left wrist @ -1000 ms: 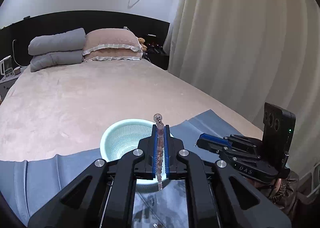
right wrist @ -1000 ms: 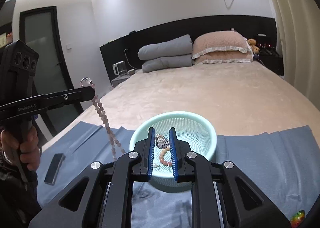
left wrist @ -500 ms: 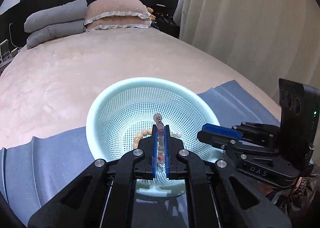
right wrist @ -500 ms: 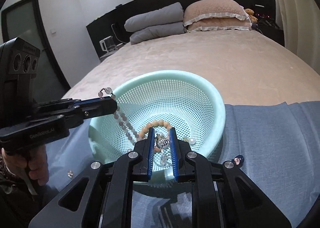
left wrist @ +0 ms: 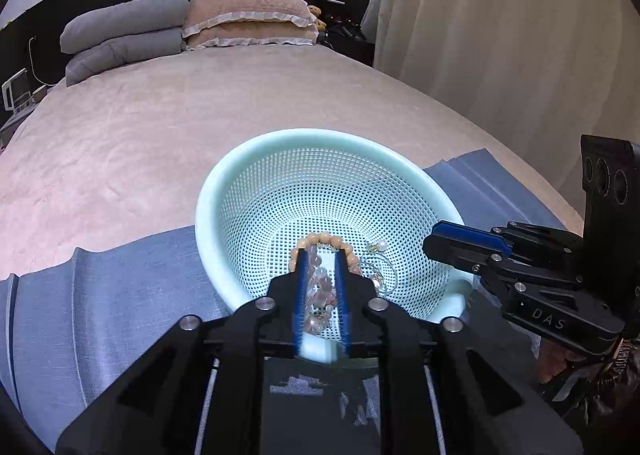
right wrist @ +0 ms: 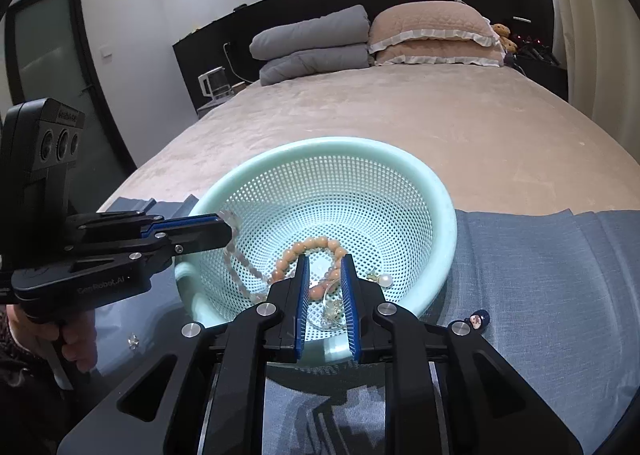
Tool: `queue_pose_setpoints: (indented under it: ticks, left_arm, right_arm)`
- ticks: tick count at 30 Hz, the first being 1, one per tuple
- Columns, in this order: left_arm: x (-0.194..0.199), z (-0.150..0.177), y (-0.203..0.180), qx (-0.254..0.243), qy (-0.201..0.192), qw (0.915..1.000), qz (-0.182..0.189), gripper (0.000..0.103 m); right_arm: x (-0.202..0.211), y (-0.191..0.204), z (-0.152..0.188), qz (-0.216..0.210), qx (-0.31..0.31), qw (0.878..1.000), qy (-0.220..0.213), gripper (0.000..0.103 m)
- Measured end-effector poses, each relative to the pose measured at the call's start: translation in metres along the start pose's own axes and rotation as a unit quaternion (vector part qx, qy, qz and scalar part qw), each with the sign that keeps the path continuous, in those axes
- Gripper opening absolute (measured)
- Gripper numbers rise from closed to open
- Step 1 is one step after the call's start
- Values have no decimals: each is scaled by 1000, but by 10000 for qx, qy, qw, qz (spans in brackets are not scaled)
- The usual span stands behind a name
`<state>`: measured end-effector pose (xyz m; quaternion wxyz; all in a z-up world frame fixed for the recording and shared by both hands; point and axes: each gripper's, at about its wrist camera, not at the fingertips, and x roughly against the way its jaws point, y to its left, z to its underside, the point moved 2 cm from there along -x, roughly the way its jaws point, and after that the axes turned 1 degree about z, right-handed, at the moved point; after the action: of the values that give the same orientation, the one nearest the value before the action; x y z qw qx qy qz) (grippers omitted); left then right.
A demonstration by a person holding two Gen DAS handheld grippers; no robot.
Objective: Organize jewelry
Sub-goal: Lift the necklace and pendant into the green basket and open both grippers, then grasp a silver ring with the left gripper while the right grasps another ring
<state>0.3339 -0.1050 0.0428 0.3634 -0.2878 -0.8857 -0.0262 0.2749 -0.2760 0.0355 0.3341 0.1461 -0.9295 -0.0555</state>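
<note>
A mint perforated basket [left wrist: 256,175] [right wrist: 440,207] sits on a blue cloth on the bed. An orange bead bracelet [left wrist: 324,239] [right wrist: 308,245], a pearl earring [left wrist: 382,244] [right wrist: 385,280] and clear pieces lie in it. My left gripper [left wrist: 321,255] [right wrist: 230,225] is over the basket's near rim, jaws slightly apart. The pink bead strand [left wrist: 318,291] [right wrist: 244,267] runs from its tip down into the basket; it lies loose between the fingers. My right gripper [right wrist: 325,259] [left wrist: 430,243] is open above the basket, empty.
A small dark blue charm [right wrist: 478,319] and a clear crystal piece [right wrist: 133,341] lie on the blue cloth [right wrist: 540,275] outside the basket. Pillows [right wrist: 432,35] are at the head of the bed. A curtain [left wrist: 500,35] hangs on the right.
Both grippers lowered over the basket and opened. The pink strand dropped down into the basket; the silver pendant left the right gripper's jaws.
</note>
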Motion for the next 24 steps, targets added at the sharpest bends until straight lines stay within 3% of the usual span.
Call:
queue_pose_setpoints:
  ticks: [4,10,14,17,24]
  left_arm:
    - [9,-6,-2,52,-118,9999,-38,50]
    - [46,-13,-4,216,-623,9978,-88,77]
    - [79,-11,-1,434,-878,9949,-258,87]
    - [104,-6,2,595,-1036,9921,-388,93]
    - [149,30,13,710,-1102,9882,-790,96]
  right_arm:
    - [6,-5,-1,14,-36,10000,-25,17]
    - [25,-1,-6,327,105,9989,-306,51]
    - [51,6,-9,588,242,9955,-701,85]
    - [71,12,-8,662,276,9935,-886,88]
    - [105,28,15,617,292,9944,-811,90]
